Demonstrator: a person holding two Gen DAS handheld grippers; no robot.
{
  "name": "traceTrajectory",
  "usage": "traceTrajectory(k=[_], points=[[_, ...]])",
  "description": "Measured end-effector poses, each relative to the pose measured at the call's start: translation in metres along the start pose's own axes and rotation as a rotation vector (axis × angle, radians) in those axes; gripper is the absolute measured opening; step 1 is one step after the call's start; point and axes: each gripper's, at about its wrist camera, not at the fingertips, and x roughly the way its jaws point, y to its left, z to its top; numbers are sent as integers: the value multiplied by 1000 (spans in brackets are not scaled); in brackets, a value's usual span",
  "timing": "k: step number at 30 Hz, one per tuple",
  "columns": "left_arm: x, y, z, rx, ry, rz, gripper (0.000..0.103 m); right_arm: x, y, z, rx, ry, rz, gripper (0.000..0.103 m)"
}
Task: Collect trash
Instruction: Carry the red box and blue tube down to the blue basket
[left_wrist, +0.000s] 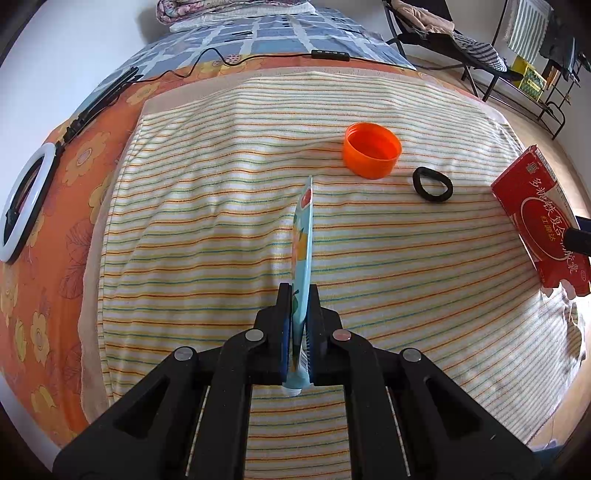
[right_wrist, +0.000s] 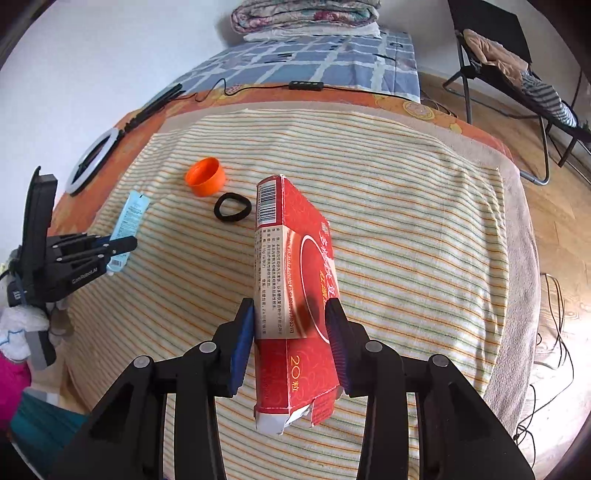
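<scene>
In the left wrist view, the left tool (left_wrist: 300, 295) was clamped edge-on around a thin blue wrapper (left_wrist: 303, 236), which stood up the centre of the frame above the striped towel (left_wrist: 207, 221) spread on the bed. Only the wrapper's lower part sat between the pads, and the long free end stuck out forward. That flimsy sheet could probably flop or slide out if the tool were swung fast. An orange cap (left_wrist: 372, 149) and a black hair tie (left_wrist: 432, 184) lay on the towel in the upper right of centre, just beside each other but apart. The red box (left_wrist: 539, 225) showed at the right edge.

In the right wrist view, the right tool (right_wrist: 290, 328) was closed on the red box (right_wrist: 295, 280) across its faces, at mid-frame, with the box raised off the towel (right_wrist: 406, 206). Its torn flap hung open at the lower end, and the card looked light, so a hard squeeze might crush it or let it twist. The cap (right_wrist: 205, 176) and hair tie (right_wrist: 232, 208) lay at upper left of centre, not yet collected. The left tool (right_wrist: 122, 245) with the wrapper (right_wrist: 129, 218) showed at the left edge. No bin was visible, so where the trash should go could not be told.
</scene>
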Motion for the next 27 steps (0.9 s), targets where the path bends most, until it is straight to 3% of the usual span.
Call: traceTrajectory(k=[4, 7, 10, 13, 27], points=[[2, 0, -2, -2, 5, -9, 5, -1, -8, 1, -2, 0, -16, 37], [1, 0, -4, -1, 4, -12, 5, 8, -2, 2, -47, 22, -79, 36], [-1, 3, -5, -9, 4, -18, 5, 17, -4, 3, -36, 35, -84, 21], [-6, 8, -7, -35, 2, -43, 5, 22, -4, 3, -32, 28, -100, 19], [-56, 3, -42, -22, -27, -63, 5, -18, 23, -25, 12, -30, -11, 15]])
